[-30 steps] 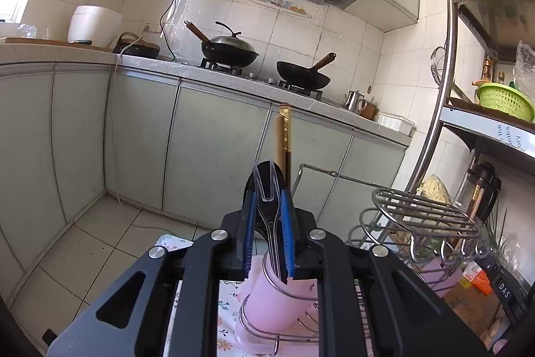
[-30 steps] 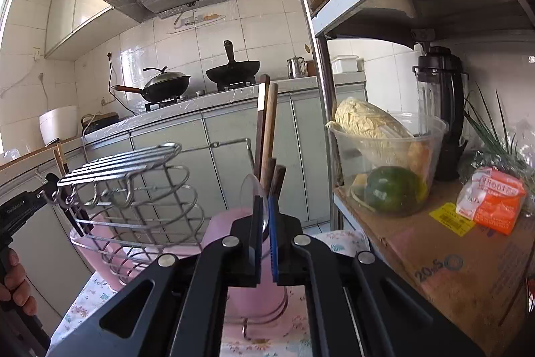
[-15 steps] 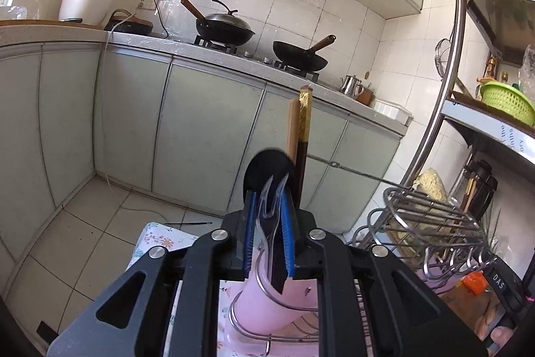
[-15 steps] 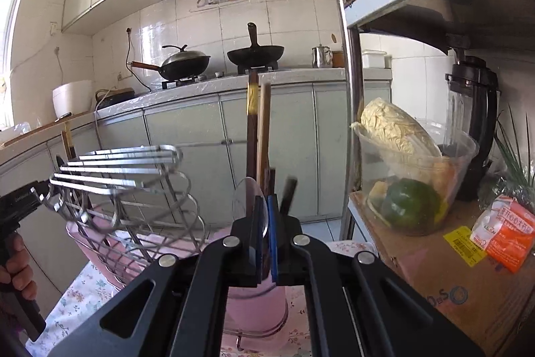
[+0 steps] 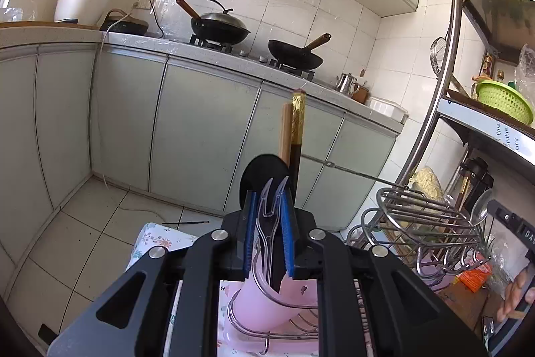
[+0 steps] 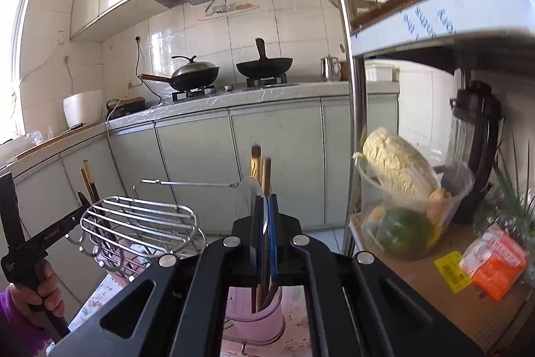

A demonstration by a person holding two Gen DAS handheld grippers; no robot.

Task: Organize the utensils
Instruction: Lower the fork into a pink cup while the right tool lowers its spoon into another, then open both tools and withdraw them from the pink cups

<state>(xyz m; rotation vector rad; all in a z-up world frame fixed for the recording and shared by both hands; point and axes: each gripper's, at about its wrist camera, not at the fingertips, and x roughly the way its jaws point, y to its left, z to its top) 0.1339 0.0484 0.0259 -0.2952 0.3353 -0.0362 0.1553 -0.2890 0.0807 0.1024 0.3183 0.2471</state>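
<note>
Left tool (image 5: 269, 209) clenched on clear fork (image 5: 270, 216), right above pink cup (image 5: 267, 300). Right tool (image 6: 264, 223) clenched on clear spoon (image 6: 246, 199), above same cup. Chopsticks (image 5: 292, 136) and black spoon (image 5: 264, 169) already in cup. Fork, clear spoon still to drop in.

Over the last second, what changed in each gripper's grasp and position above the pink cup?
The left gripper, shut on the clear plastic fork, lifted it up out of the pink cup, so its tines now show. The right gripper, shut on the clear plastic spoon, rose likewise. Nothing was released. The chopsticks stayed standing in the cup; the wire rack stayed put.
</note>
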